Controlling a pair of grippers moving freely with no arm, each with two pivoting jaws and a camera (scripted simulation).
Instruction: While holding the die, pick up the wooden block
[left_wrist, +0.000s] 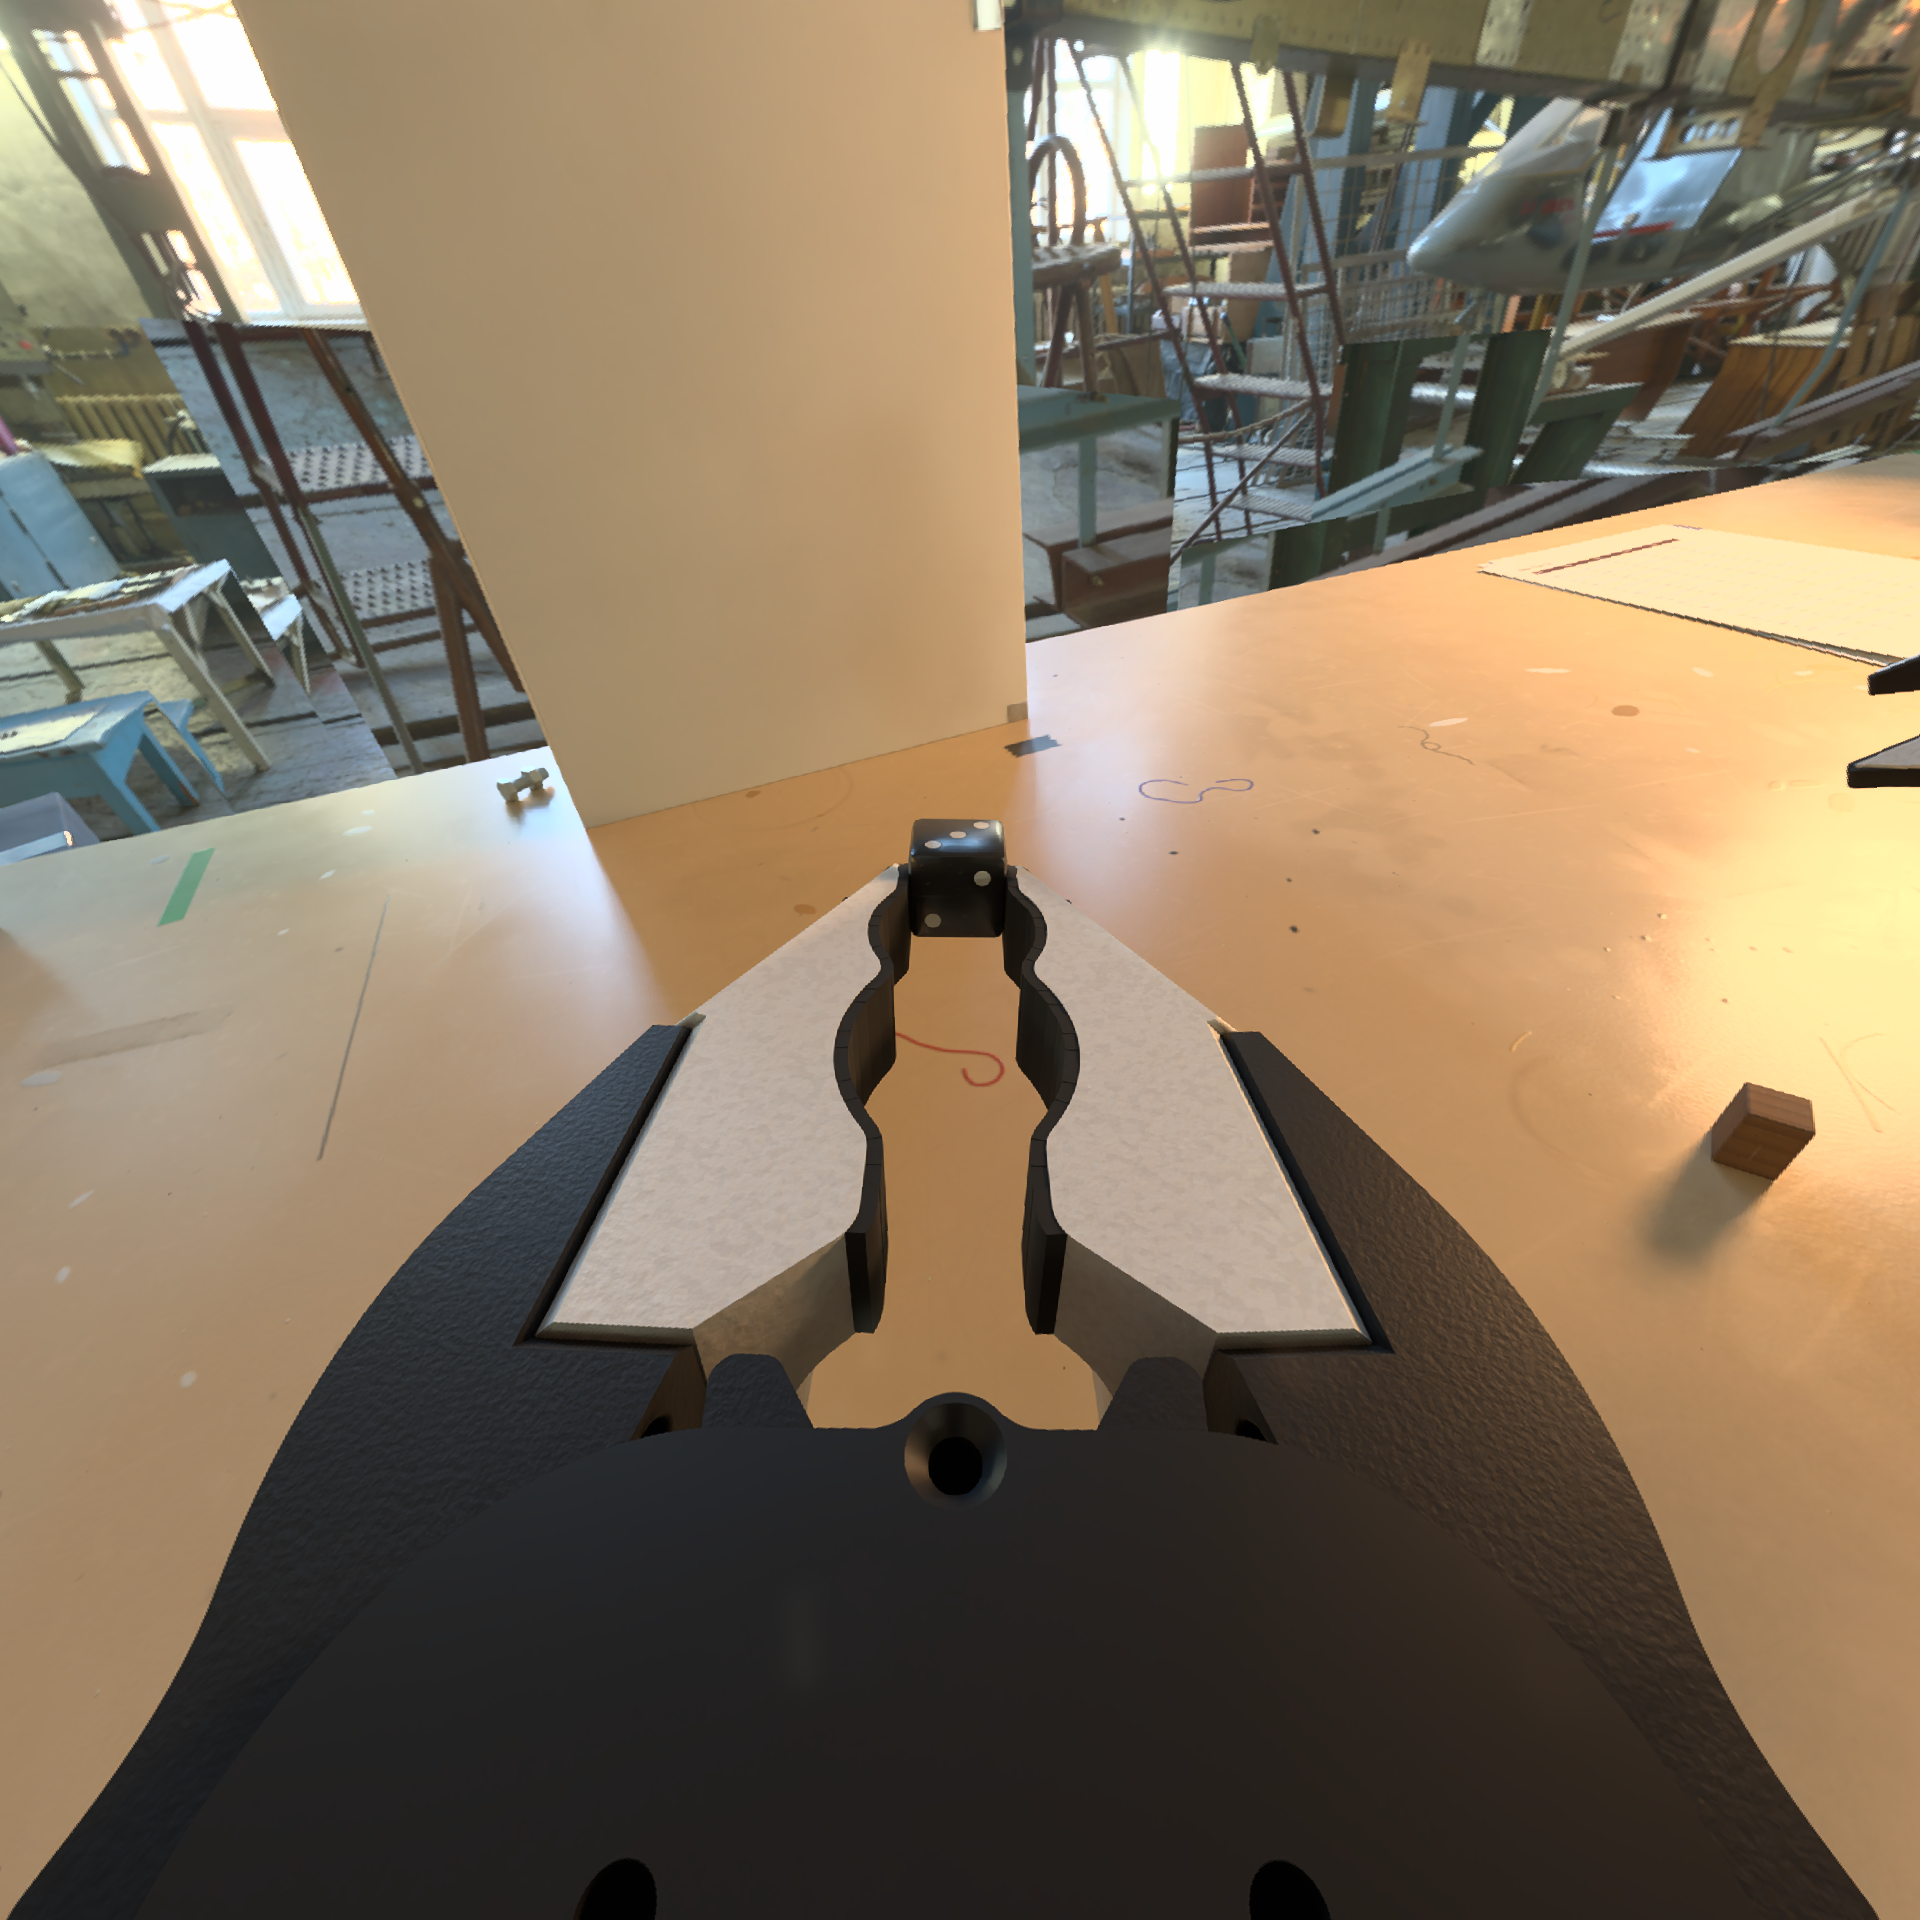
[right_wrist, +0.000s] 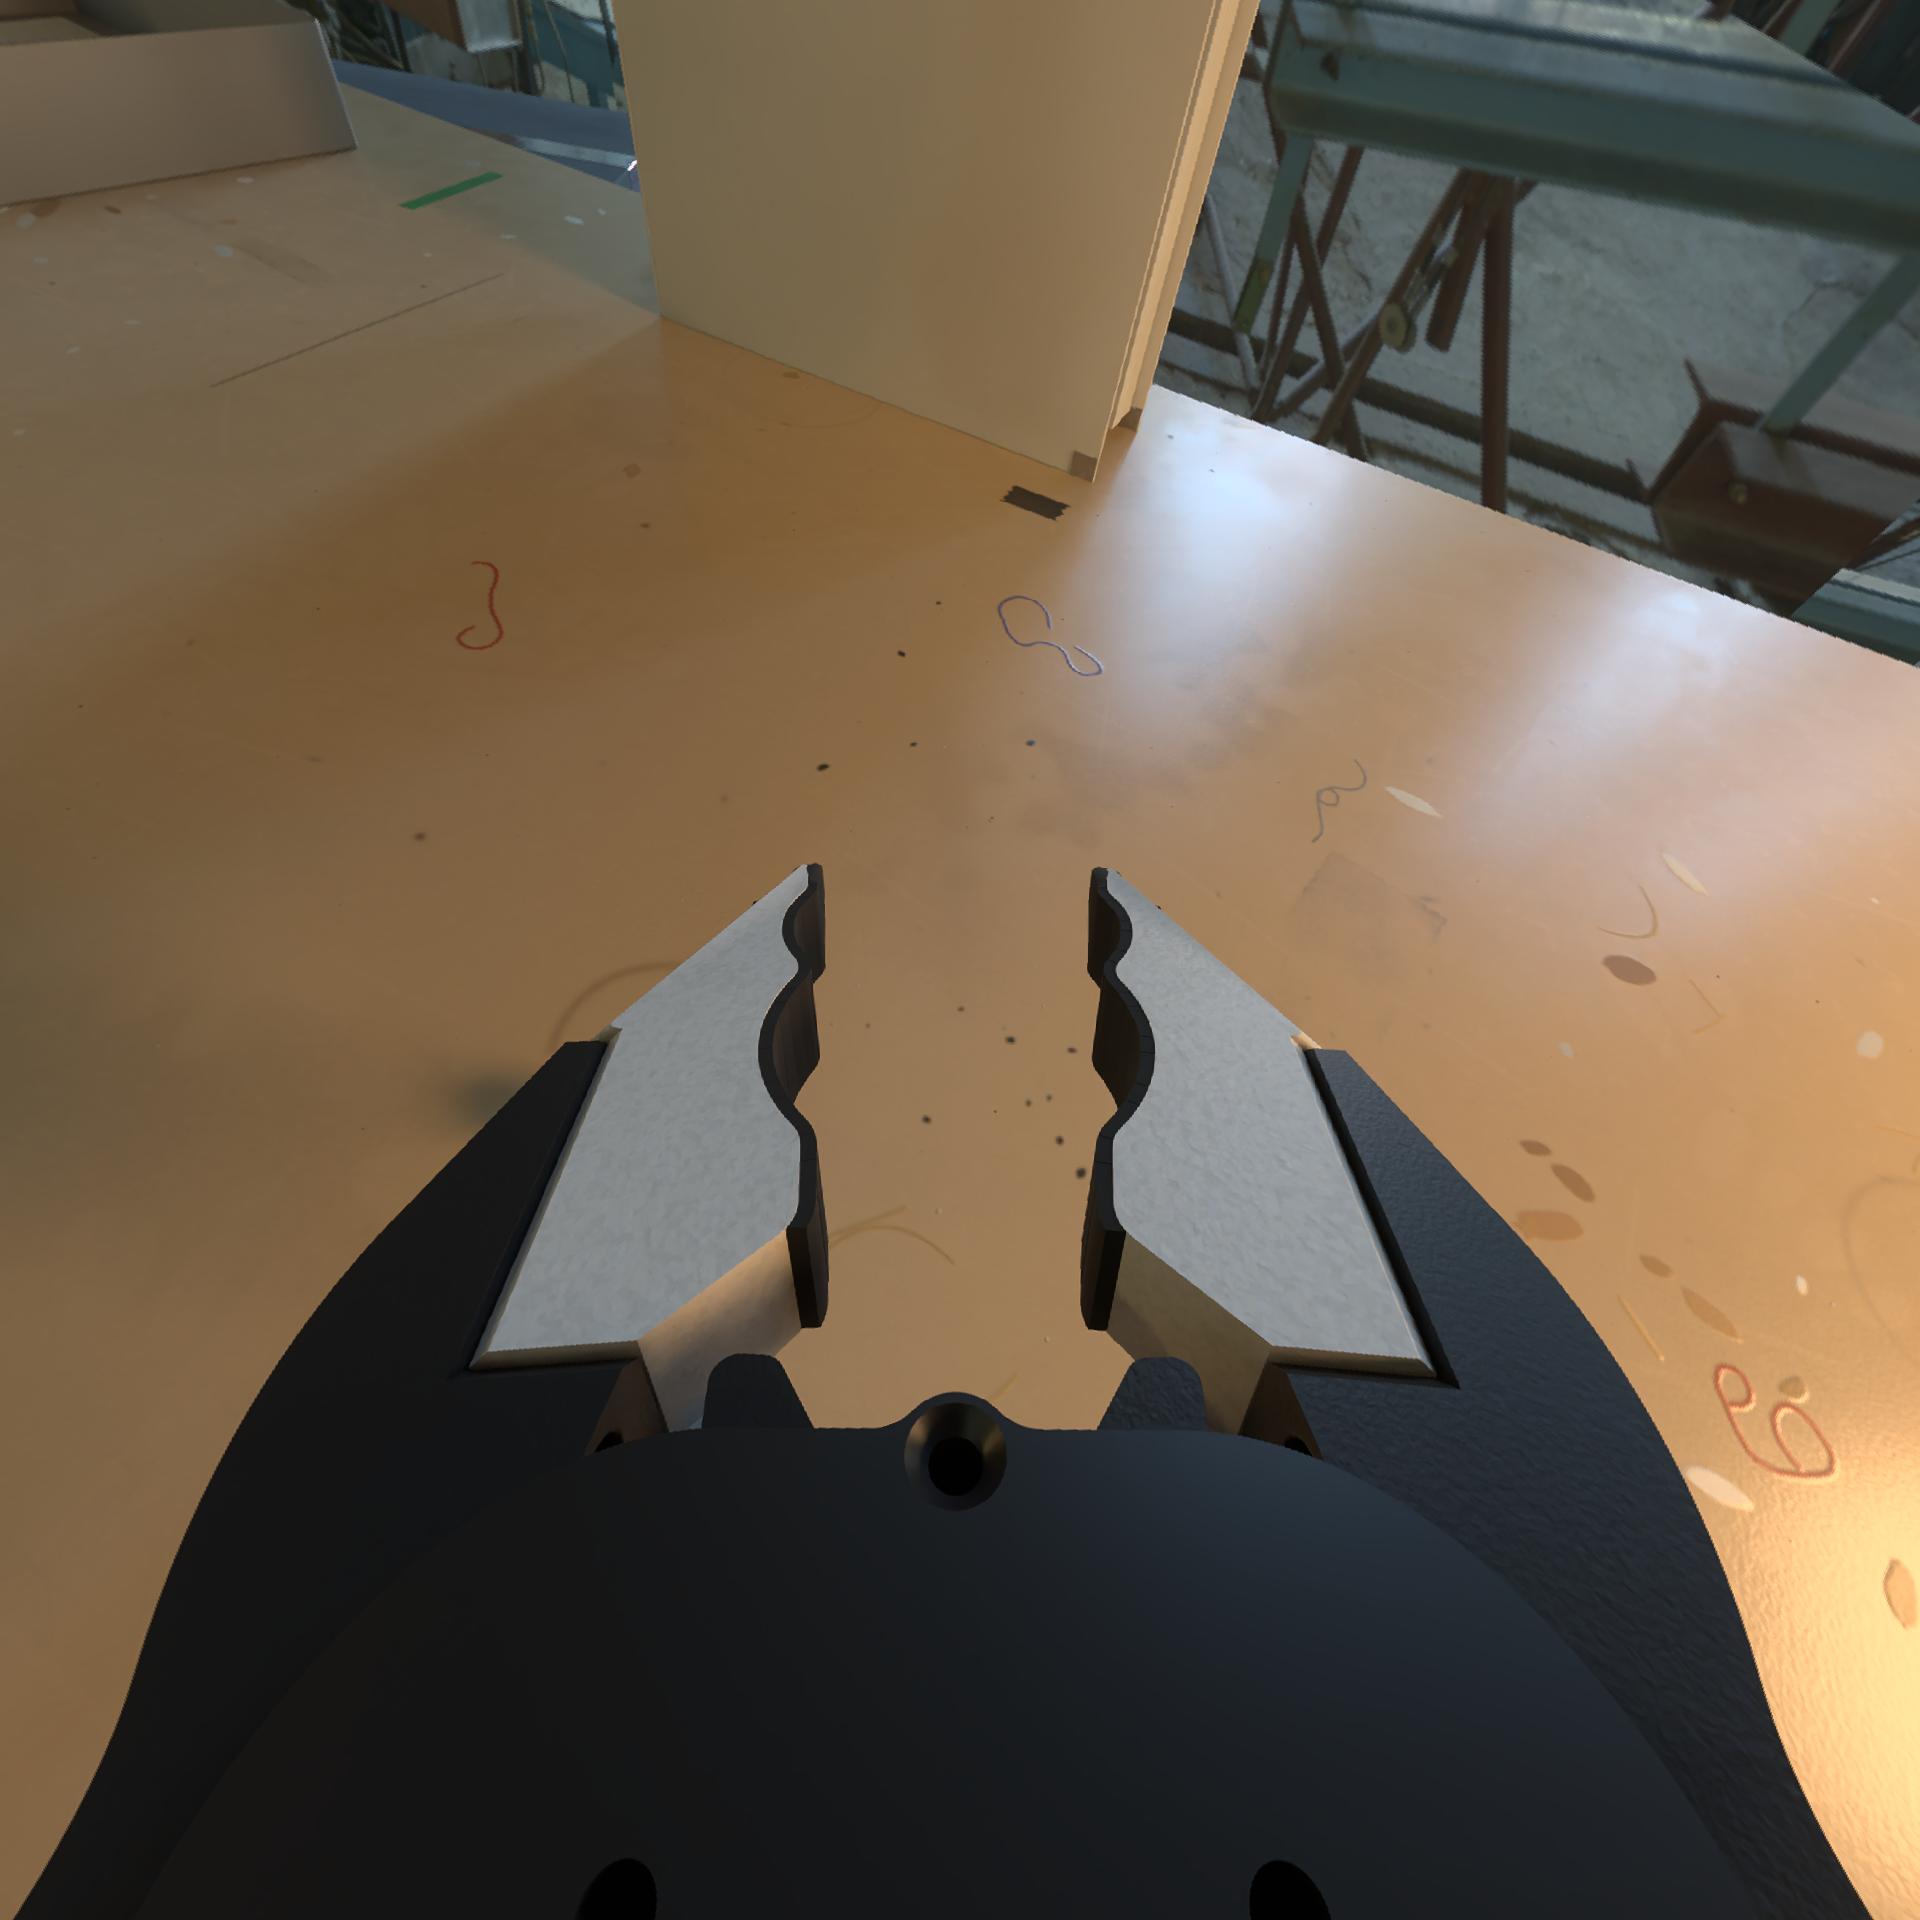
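Note:
My left gripper (left_wrist: 956, 883) is shut on a black die (left_wrist: 956, 879) with white pips, held at the fingertips above the table. A small brown wooden block (left_wrist: 1762, 1129) lies on the table to the right of the left gripper. My right gripper (right_wrist: 956, 878) is open and empty above the table; no block shows in its view. Its dark fingertips (left_wrist: 1886, 764) show at the right edge of the left wrist view, beyond the block.
A tall cream board (left_wrist: 675, 395) stands upright at the table's far edge; it also shows in the right wrist view (right_wrist: 914, 197). A small bolt (left_wrist: 525, 784) lies to its left. A white sheet (left_wrist: 1714, 592) lies at the far right. The orange-brown table (left_wrist: 1351, 935) ends just behind the board.

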